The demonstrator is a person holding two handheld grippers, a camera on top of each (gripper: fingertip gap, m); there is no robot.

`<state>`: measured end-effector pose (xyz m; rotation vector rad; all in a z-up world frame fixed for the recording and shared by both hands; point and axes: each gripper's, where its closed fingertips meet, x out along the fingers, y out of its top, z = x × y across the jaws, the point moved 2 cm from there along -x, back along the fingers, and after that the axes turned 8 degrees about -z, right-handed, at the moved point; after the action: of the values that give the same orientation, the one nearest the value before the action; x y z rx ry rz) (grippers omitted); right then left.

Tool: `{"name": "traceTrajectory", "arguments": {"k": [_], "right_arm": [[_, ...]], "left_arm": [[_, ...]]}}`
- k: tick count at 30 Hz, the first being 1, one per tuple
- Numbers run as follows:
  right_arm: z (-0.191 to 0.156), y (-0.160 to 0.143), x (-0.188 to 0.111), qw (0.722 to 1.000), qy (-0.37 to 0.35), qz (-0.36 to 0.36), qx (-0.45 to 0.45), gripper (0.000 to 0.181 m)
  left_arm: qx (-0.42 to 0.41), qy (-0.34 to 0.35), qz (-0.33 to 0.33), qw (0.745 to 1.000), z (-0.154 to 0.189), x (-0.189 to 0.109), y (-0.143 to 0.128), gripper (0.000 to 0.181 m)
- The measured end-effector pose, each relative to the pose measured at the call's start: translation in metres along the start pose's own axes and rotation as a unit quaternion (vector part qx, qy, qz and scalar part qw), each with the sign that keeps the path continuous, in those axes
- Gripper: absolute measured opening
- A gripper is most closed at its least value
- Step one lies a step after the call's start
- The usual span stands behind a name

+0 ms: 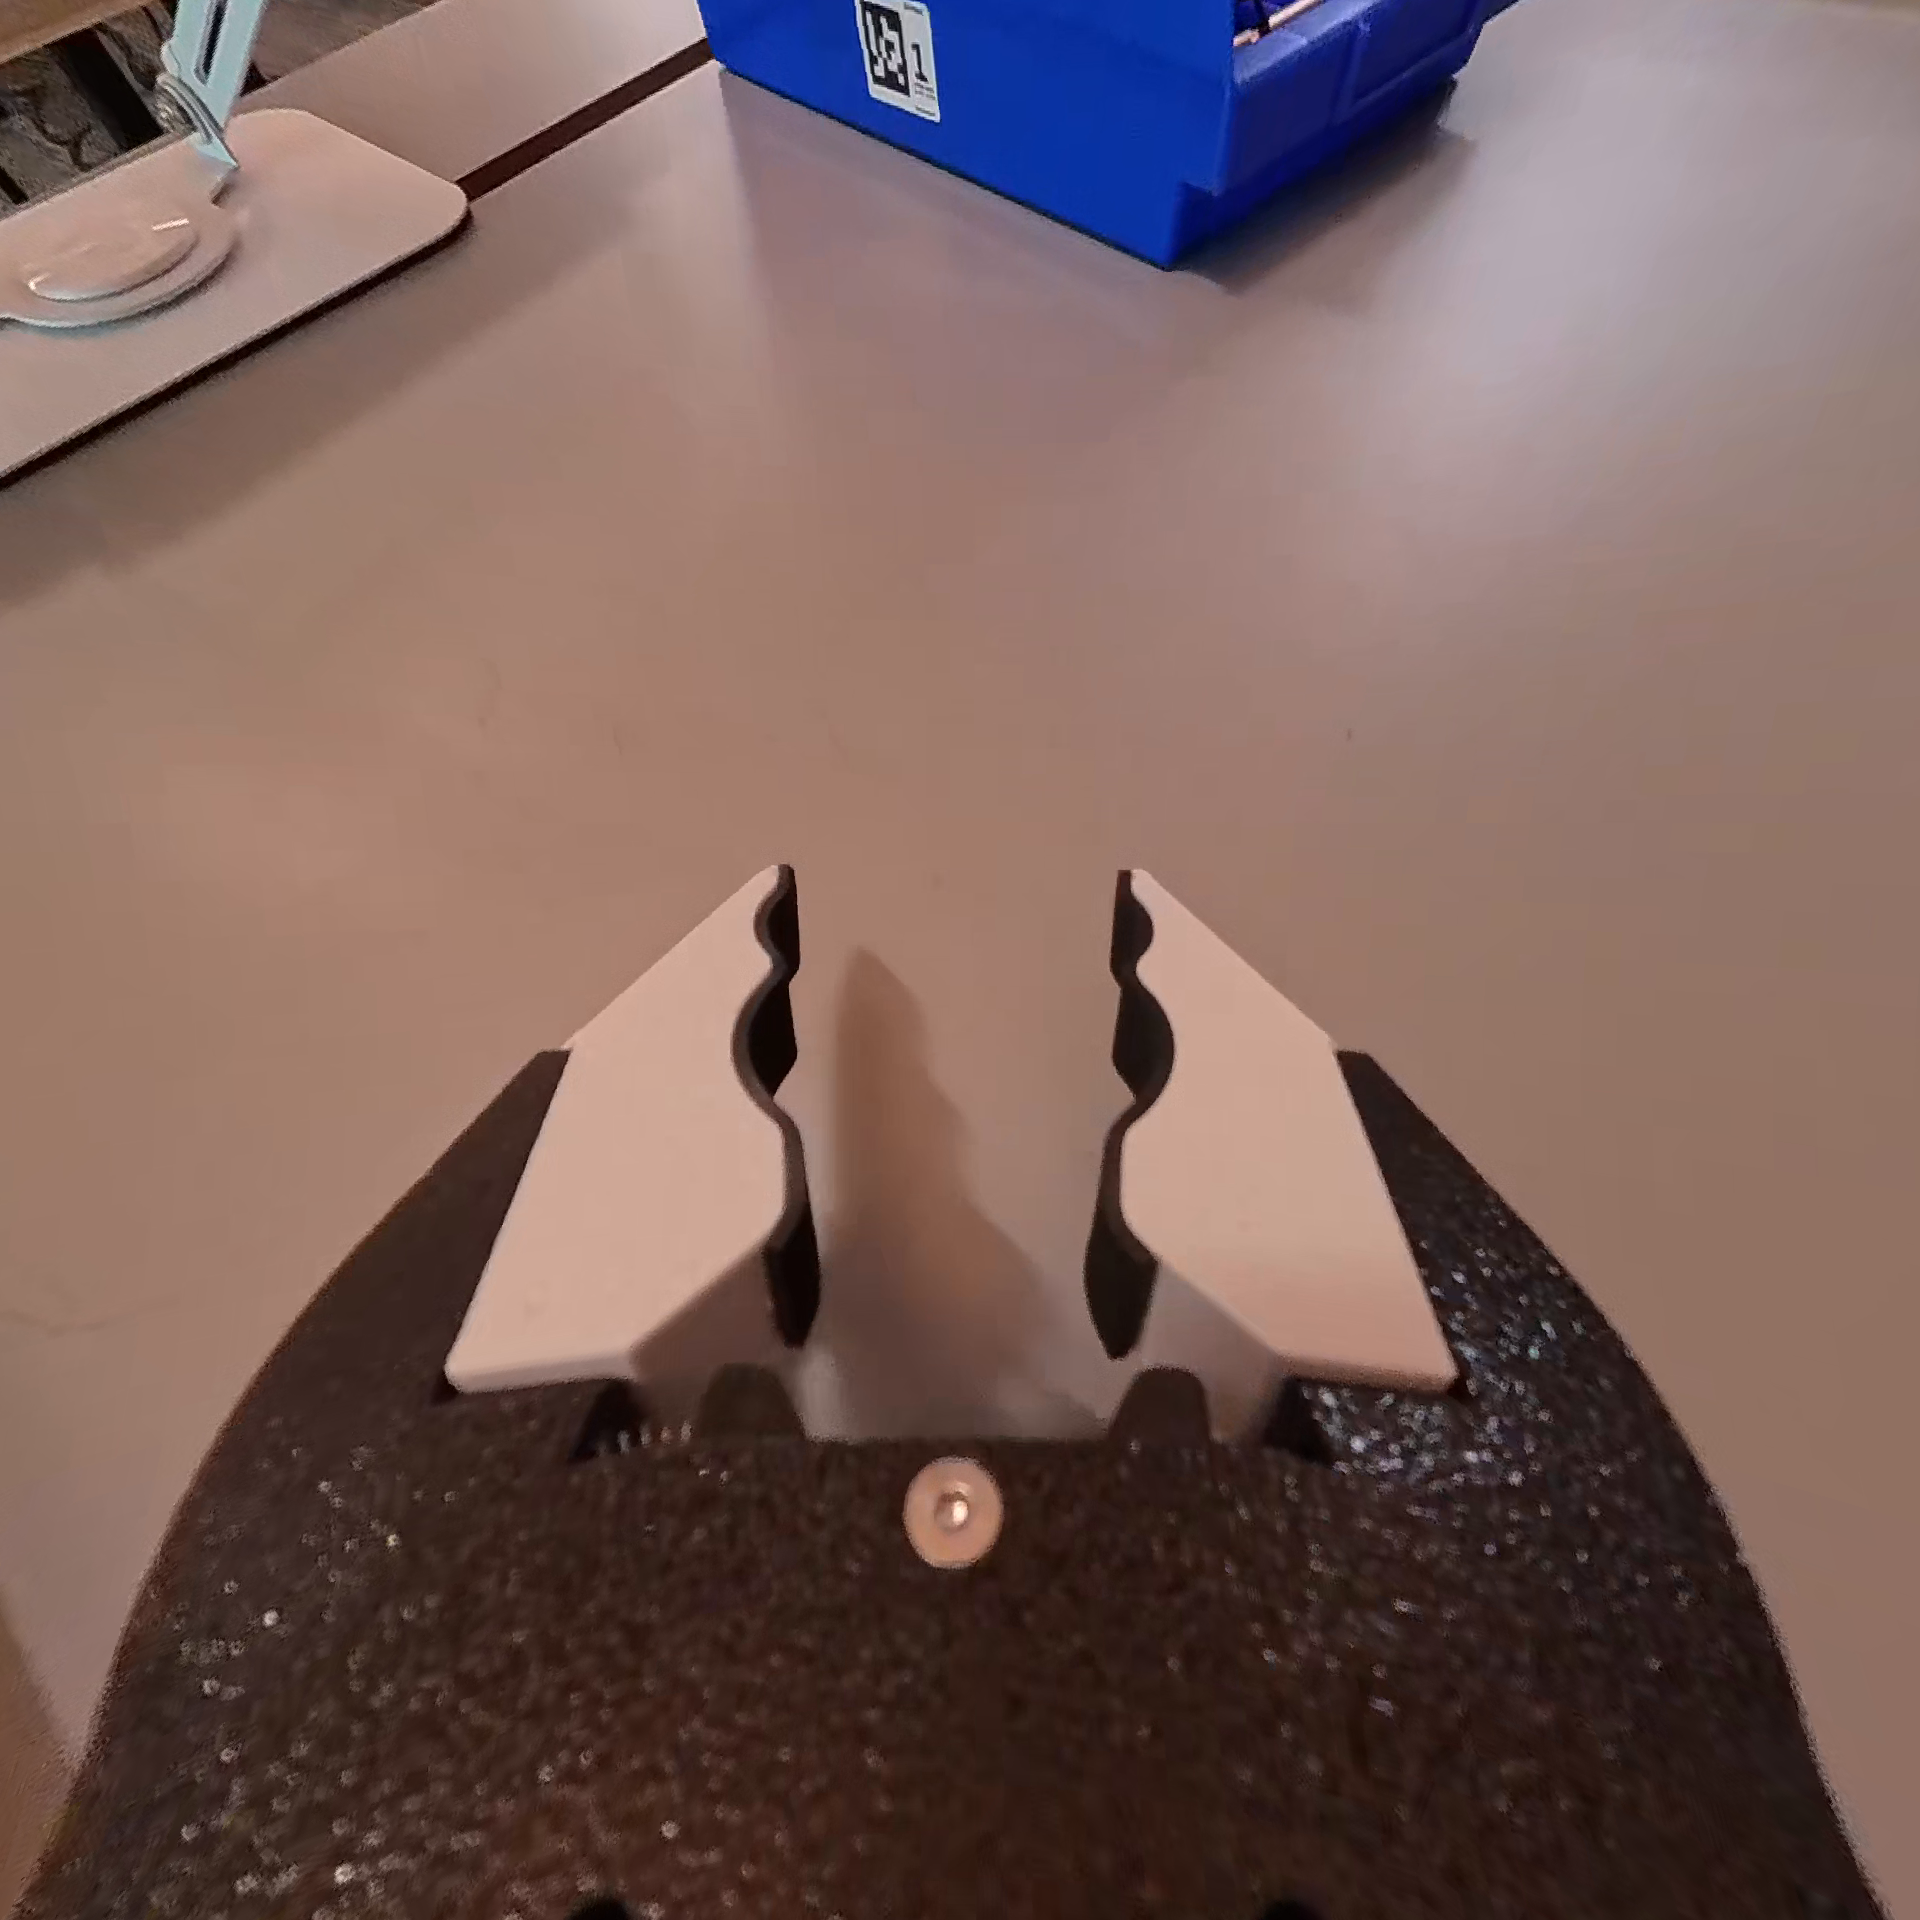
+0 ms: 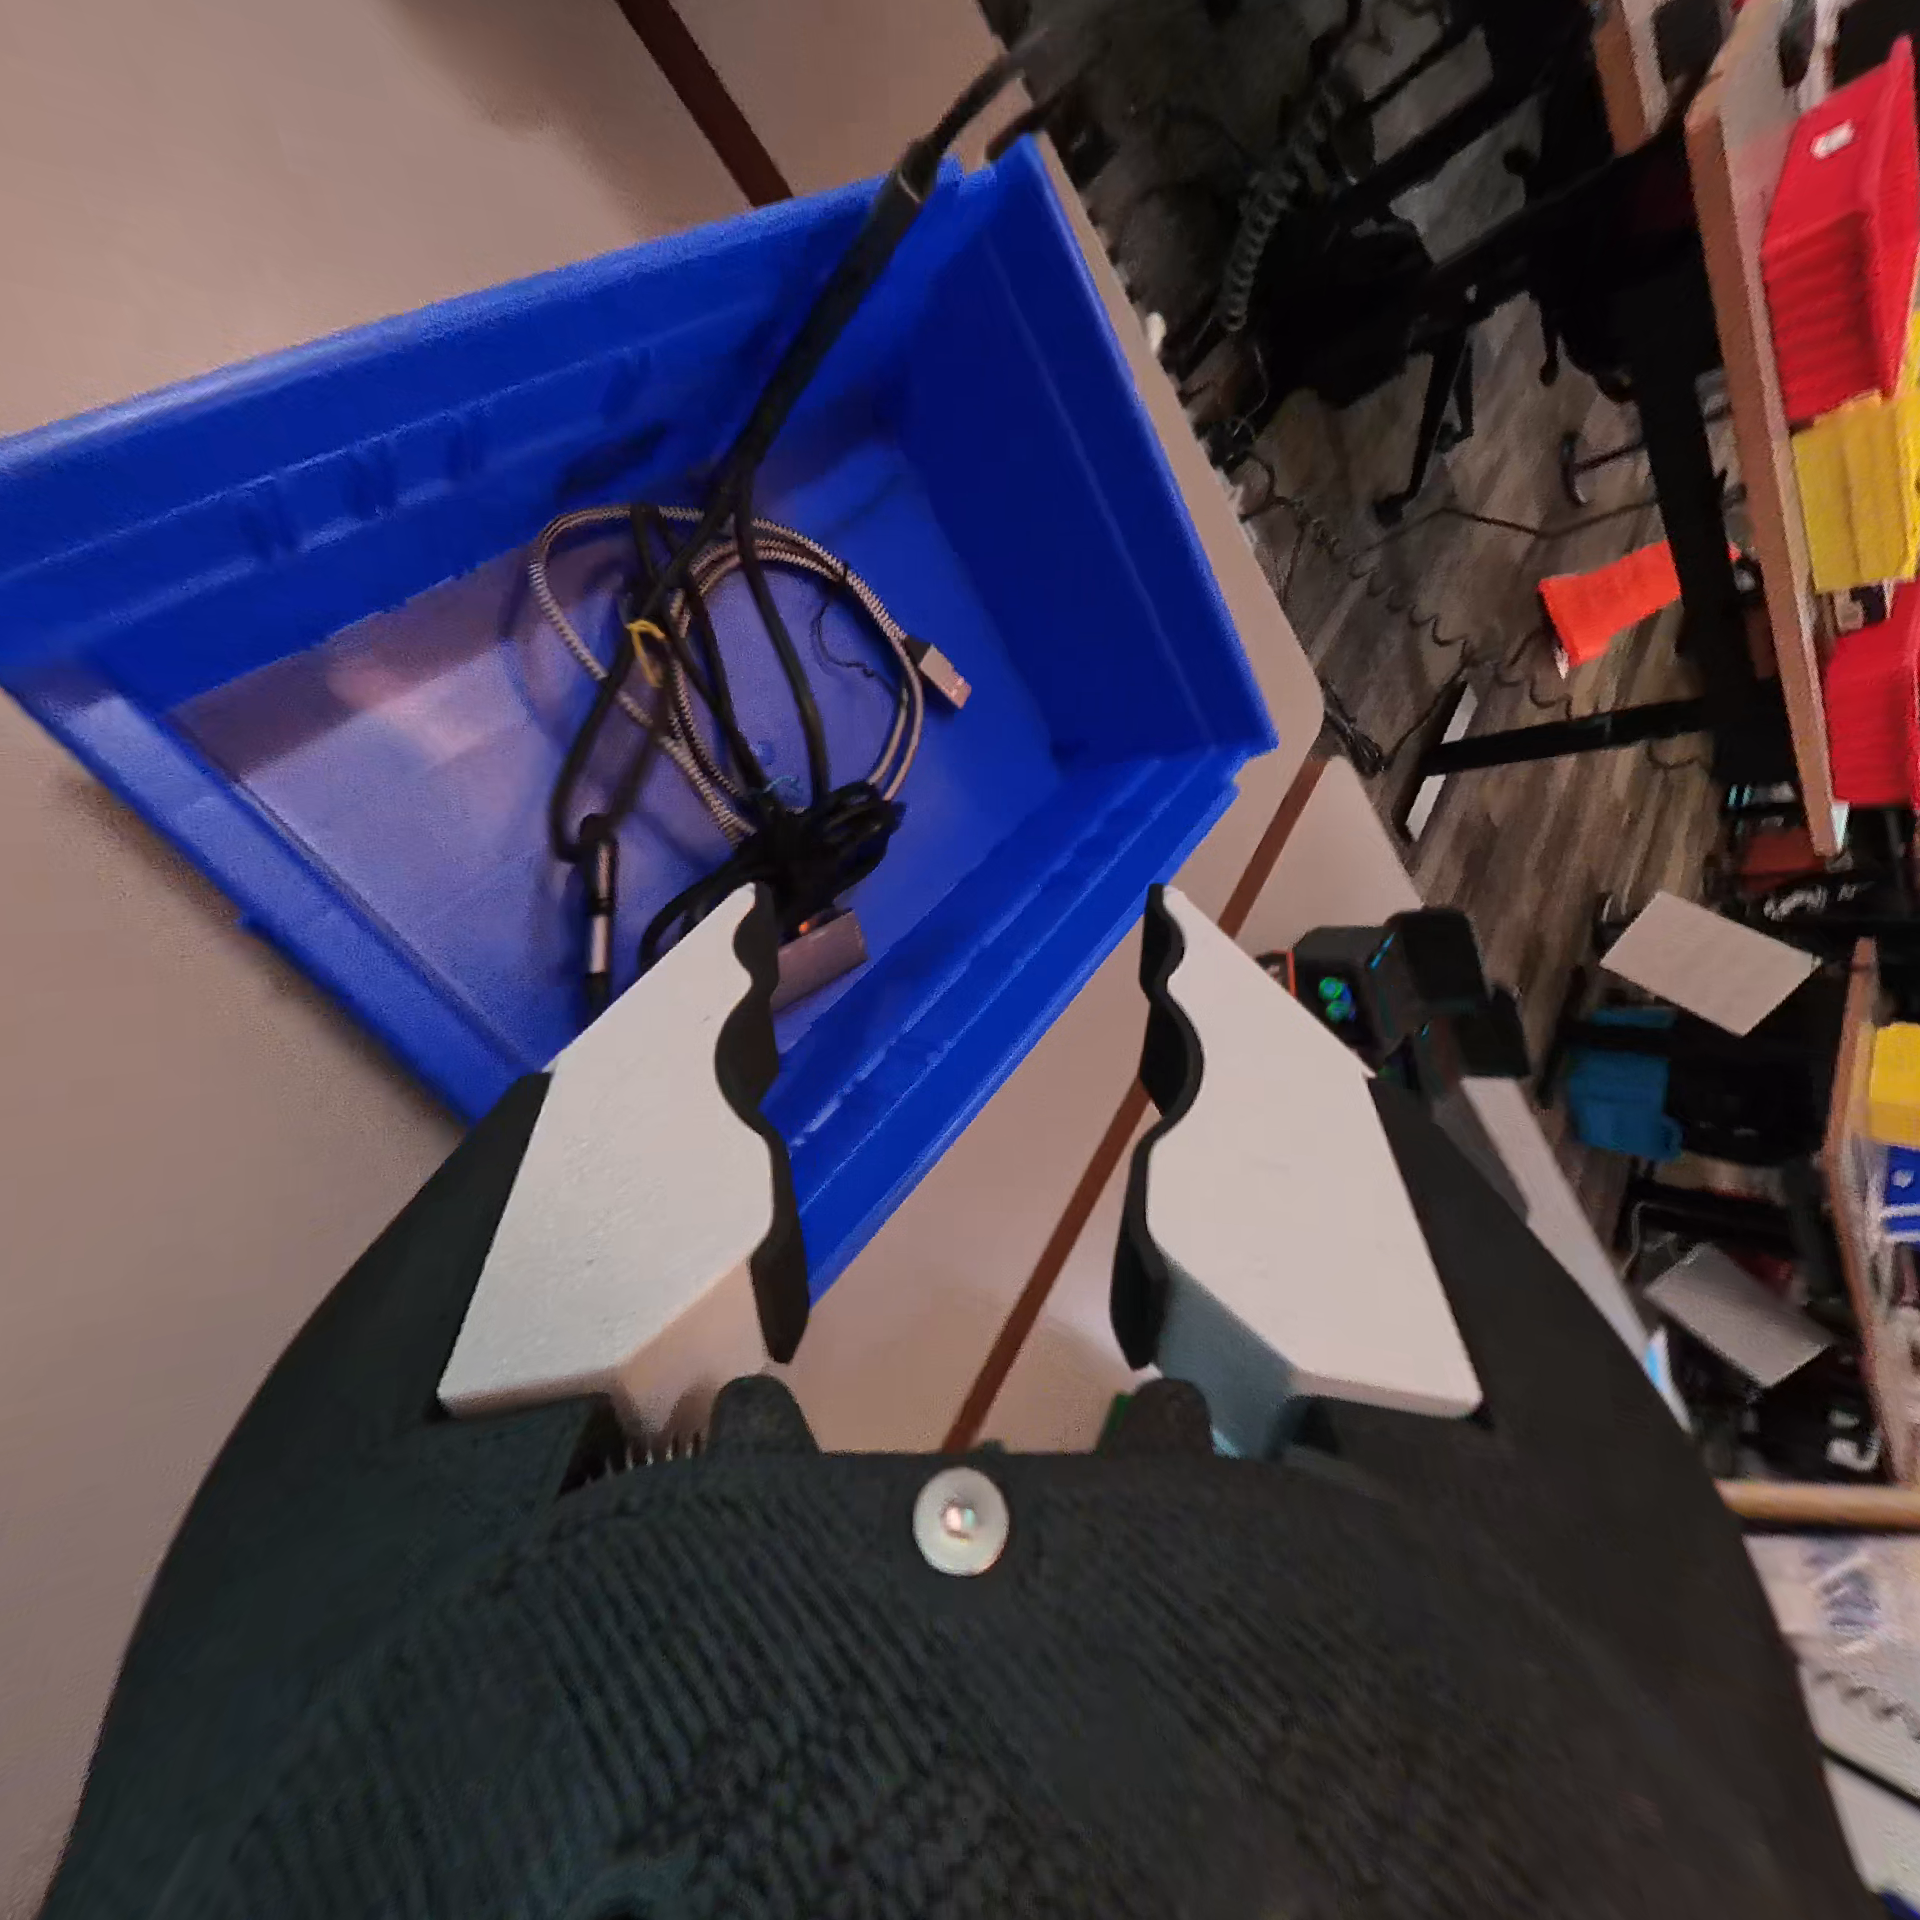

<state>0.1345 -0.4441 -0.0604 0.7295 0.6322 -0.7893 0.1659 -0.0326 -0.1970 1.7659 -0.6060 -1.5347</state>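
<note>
The left tongs [image 1: 956,883] are hovering low over the bare grey bench [image 1: 935,623], their two fingers standing well apart with nothing between them. The blue bin [image 1: 1091,135] is sitting far ahead of them and a little to the right, well apart from the tips, with a white sticker [image 1: 900,57] on the wall facing them. A flat stand base [image 1: 208,270] with a pale metal arm is lying at the far left.

The right tongs [image 2: 956,894] are hanging above the blue bin [image 2: 1039,436], also spread wide and gripping nothing; the left fingertip is overlapping the bin's inside, the right one is showing past its near rim. The bin is an open rectangular tub, its long axis running from lower left to upper right in this view. A tangle of cables [image 2: 727,686] is lying on its floor: black leads and a braided grey one ending in a metal plug [image 2: 940,673] pointing to the right. One black cable [image 2: 831,312] is rising out over the far wall. A small grey block [image 2: 821,951] is lying just beside the left fingertip. Beyond the bench edge, cluttered shelves [image 2: 1829,312] are showing.
</note>
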Motion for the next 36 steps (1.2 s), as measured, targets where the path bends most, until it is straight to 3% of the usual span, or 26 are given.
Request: {"name": "traceTrajectory", "arguments": {"k": [5, 8, 13, 17, 19, 21, 24, 26, 29, 33, 35, 36], "right_arm": [[-0.052, -0.025, -0.023, 0.986, 0.013, 0.104, 0.127, 0.065], [-0.078, -0.032, -0.037, 0.981, -0.003, 0.136, 0.141, 0.064], [-0.097, -0.051, -0.07, 0.96, -0.022, 0.183, 0.211, 0.063], [-0.089, -0.074, -0.081, 0.927, -0.049, 0.211, 0.306, 0.068], [-0.083, -0.082, -0.079, 0.916, -0.068, 0.22, 0.329, 0.072], [-0.079, -0.085, -0.078, 0.911, -0.069, 0.208, 0.35, 0.09], [-0.067, -0.09, -0.082, 0.898, -0.117, 0.209, 0.369, 0.101], [-0.061, -0.092, -0.084, 0.89, -0.13, 0.215, 0.381, 0.104], [-0.059, -0.097, -0.082, 0.88, -0.126, 0.221, 0.401, 0.105], [-0.056, -0.103, -0.079, 0.872, -0.133, 0.223, 0.416, 0.105], [-0.057, -0.102, -0.076, 0.871, -0.123, 0.224, 0.419, 0.104], [-0.058, -0.102, -0.075, 0.871, -0.118, 0.224, 0.421, 0.104]], "left_arm": [[0.016, 0.011, -0.009, 1.0, 0.002, 0.002, -0.001, 0.059], [0.038, 0.022, -0.021, 0.999, 0.005, 0.005, -0.003, 0.059], [0.074, 0.051, -0.046, 0.995, 0.013, 0.018, 0.0, 0.071], [0.023, -0.012, 0.031, 0.999, 0.052, 0.038, 0.066, 0.072], [0.013, 0.006, 0.028, 0.999, 0.059, 0.055, 0.102, 0.078], [-0.009, 0.034, 0.028, 0.999, 0.057, 0.078, 0.142, 0.094], [-0.042, 0.064, 0.042, 0.996, 0.054, 0.118, 0.193, 0.096], [-0.049, 0.111, 0.038, 0.992, 0.04, 0.145, 0.214, 0.098], [-0.085, 0.166, 0.023, 0.982, 0.018, 0.179, 0.222, 0.096], [-0.101, 0.157, 0.025, 0.982, 0.019, 0.199, 0.227, 0.077], [-0.077, 0.136, 0.017, 0.988, 0.026, 0.206, 0.227, 0.034], [-0.072, 0.147, 0.011, 0.986, 0.024, 0.206, 0.226, 0.03]]}}
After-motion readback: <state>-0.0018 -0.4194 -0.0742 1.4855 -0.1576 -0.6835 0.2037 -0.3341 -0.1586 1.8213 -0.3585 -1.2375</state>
